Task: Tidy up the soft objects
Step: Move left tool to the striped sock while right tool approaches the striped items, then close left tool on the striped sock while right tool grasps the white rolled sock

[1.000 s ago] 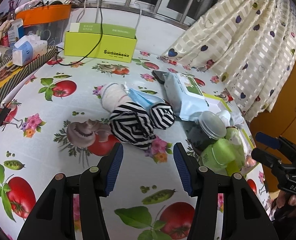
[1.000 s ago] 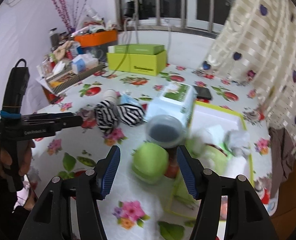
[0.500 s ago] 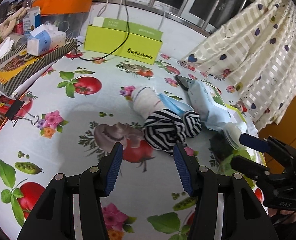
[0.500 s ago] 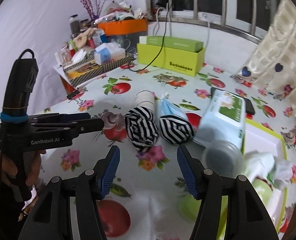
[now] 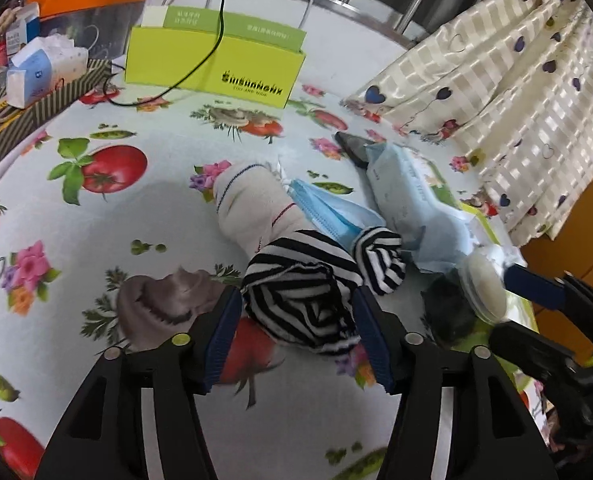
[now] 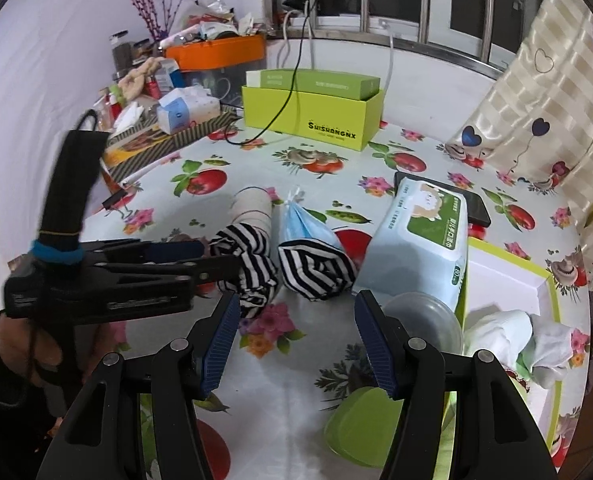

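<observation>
Left claw (image 5: pixel 297 334) advanced, spread around striped sock (image 5: pixel 302 304), contact unclear, right claw (image 6: pixel 297 338) spread, empty

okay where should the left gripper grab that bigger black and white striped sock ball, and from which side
Pinch the larger black-and-white striped rolled sock across its rounded middle, coming in from the near side. The left gripper already straddles it, jaws open, and its far end crowds the white rolled sock.

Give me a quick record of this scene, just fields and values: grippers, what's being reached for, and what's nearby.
left gripper: open, jaws either side of a striped sock roll
right gripper: open, empty, above the tablecloth
second striped roll: beside the first
white sock: behind the rolls
face mask: between white sock and wipes pack
tray: far right, holds crumpled cloths
</observation>
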A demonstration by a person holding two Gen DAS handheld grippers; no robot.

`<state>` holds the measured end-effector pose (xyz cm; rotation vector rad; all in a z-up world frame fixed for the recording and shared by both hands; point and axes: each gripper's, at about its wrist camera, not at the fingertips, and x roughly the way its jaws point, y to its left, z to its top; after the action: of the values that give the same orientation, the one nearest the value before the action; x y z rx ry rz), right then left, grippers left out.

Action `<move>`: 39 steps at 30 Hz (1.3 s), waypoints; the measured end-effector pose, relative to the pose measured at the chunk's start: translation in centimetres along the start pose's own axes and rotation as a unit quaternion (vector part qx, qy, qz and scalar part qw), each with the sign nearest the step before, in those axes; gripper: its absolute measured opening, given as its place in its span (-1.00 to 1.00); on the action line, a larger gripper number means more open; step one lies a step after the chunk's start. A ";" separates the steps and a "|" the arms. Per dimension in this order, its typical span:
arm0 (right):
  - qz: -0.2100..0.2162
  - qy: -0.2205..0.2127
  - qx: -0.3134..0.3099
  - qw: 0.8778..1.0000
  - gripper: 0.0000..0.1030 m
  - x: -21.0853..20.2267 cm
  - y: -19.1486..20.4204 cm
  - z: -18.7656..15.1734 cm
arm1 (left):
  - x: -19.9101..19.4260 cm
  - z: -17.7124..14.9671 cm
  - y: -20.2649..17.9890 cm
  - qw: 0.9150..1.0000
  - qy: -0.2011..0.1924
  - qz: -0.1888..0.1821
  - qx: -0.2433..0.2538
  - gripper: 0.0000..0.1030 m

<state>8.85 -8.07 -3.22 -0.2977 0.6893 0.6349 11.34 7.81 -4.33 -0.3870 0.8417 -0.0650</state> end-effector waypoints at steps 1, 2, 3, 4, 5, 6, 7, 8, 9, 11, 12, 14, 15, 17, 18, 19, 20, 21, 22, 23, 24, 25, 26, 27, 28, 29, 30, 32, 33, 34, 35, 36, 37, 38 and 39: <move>-0.001 0.001 0.001 1.000 0.16 0.0 -0.1 -0.1 | 0.3 0.0 -0.1 1.000 0.002 0.000 -0.001 0.15; 0.000 0.001 0.001 1.000 0.16 0.1 -0.2 -0.1 | 0.7 0.1 -0.1 1.000 0.004 0.001 -0.002 0.15; 0.000 0.002 0.001 1.000 0.16 0.1 -0.2 -0.1 | 1.1 0.1 -0.2 1.000 0.008 0.004 -0.005 0.15; 0.000 0.003 0.001 1.000 0.16 0.2 -0.3 -0.1 | 1.3 0.1 -0.1 1.000 0.010 0.006 -0.008 0.15; 0.001 0.003 0.002 1.000 0.16 0.3 -0.4 -0.1 | 1.7 0.1 -0.1 1.000 0.014 0.007 -0.011 0.15; 0.002 0.003 0.002 1.000 0.16 0.4 -0.4 -0.1 | 1.9 0.1 -0.2 1.000 0.013 0.008 -0.011 0.15; 0.001 0.003 0.003 1.000 0.16 0.4 -0.4 -0.1 | 2.0 0.1 -0.3 1.000 0.009 0.015 -0.008 0.15; 0.001 0.003 0.003 1.000 0.16 0.5 -0.4 -0.1 | 2.1 0.1 -0.4 1.000 0.008 0.015 -0.006 0.15; 0.001 0.003 0.003 1.000 0.16 0.6 -0.5 0.0 | 2.1 0.1 -0.5 1.000 0.009 0.015 -0.004 0.15; 0.001 0.002 0.003 1.000 0.16 0.6 -0.4 0.0 | 2.1 0.0 -0.7 1.000 0.008 0.022 0.003 0.10; 0.001 0.001 0.002 1.000 0.16 0.6 -0.4 0.1 | 2.1 -0.1 -0.7 1.000 0.007 0.026 0.004 -0.02; -0.001 0.001 0.002 1.000 0.16 0.6 -0.3 0.1 | 2.1 -0.2 -0.5 0.999 0.015 0.028 0.001 -0.65; -0.002 0.001 0.002 1.000 0.16 0.6 -0.3 0.2 | 2.0 -0.3 -0.2 1.000 0.017 0.021 -0.006 -0.68; -0.002 0.002 0.002 1.000 0.16 0.6 -0.3 0.3 | 1.6 -0.5 0.0 1.000 0.014 0.020 -0.005 -0.78; -0.002 0.002 0.002 1.000 0.16 0.6 -0.2 0.3 | 1.3 -0.7 0.0 1.000 0.011 0.018 -0.004 -0.78; -0.003 0.002 0.002 1.000 0.16 0.6 -0.2 0.3 | 0.8 -0.9 0.1 1.000 0.008 0.013 -0.003 -0.78; -0.003 0.002 0.001 1.000 0.16 0.6 -0.2 0.4 | 0.4 -1.1 0.1 1.000 0.006 0.011 -0.002 -0.78; -0.003 0.001 0.000 1.000 0.16 0.6 -0.1 0.5 | -0.2 -1.4 0.2 1.000 0.002 0.010 -0.001 -0.78; -0.002 0.001 -0.001 1.000 0.16 0.6 0.1 0.7 | -0.7 -1.6 0.3 1.000 -0.001 0.009 0.000 -0.78; -0.002 0.001 -0.003 1.000 0.16 0.6 0.2 0.8 | -1.2 -1.8 0.5 1.000 -0.004 0.007 0.000 -0.78; -0.002 0.000 -0.004 1.000 0.16 0.6 0.4 1.0 | -1.7 -2.0 0.7 1.000 -0.007 0.008 0.001 -0.78; 0.000 -0.001 -0.006 1.000 0.16 0.7 0.6 1.1 | -2.0 -2.1 0.9 1.000 -0.008 0.009 0.002 -0.78; 0.000 0.000 -0.006 1.000 0.16 0.8 0.8 1.3 | -2.5 -2.3 1.2 1.000 -0.011 0.008 0.000 -0.78; 0.002 0.000 -0.007 1.000 0.16 1.0 1.1 1.5 | -3.0 -2.4 1.5 1.000 -0.013 0.007 -0.001 -0.78; 0.003 0.000 -0.007 1.000 0.16 1.1 1.4 1.7 | -3.2 -2.5 1.7 1.000 -0.015 0.008 -0.002 -0.78; 0.007 -0.001 -0.009 1.000 0.16 1.3 1.8 2.0 | -3.7 -2.6 2.1 1.000 -0.020 0.014 -0.005 -0.78; 0.010 0.000 -0.012 1.000 0.16 1.6 2.1 2.4 | -4.1 -2.6 2.5 1.000 -0.024 0.016 -0.009 -0.78; 0.018 0.002 -0.016 1.000 0.16 2.3 2.9 3.0 | -4.7 -2.5 3.3 0.999 -0.032 0.020 -0.015 -0.78; 0.022 0.004 -0.016 1.000 0.16 2.9 3.2 3.4 | -5.0 -2.5 3.6 0.999 -0.035 0.022 -0.017 -0.78; 0.026 0.008 -0.016 1.000 0.16 3.5 3.5 3.7 | -5.3 -2.4 4.0 0.999 -0.039 0.024 -0.020 -0.78; 0.026 0.011 -0.016 0.999 0.16 4.0 3.6 4.0 | -5.5 -2.3 4.3 0.999 -0.041 0.024 -0.021 -0.78; 0.025 0.014 -0.016 0.999 0.16 4.8 3.9 4.3 | -5.7 -2.3 4.6 0.999 -0.043 0.023 -0.023 -0.78; 0.024 0.017 -0.017 0.999 0.16 5.6 4.1 4.7 | -5.8 -2.2 4.9 0.998 -0.045 0.023 -0.026 -0.78; 0.021 0.022 -0.016 0.999 0.16 6.3 4.2 5.0 | -5.9 -2.2 5.1 0.998 -0.046 0.022 -0.028 -0.78; 0.017 0.026 -0.015 0.999 0.16 7.0 4.3 5.2 | -6.1 -2.2 5.5 0.998 -0.048 0.023 -0.029 -0.78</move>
<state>12.89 0.66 -4.28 -0.3318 0.7367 0.6719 5.18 13.47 -3.25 -0.4224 0.7578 0.0208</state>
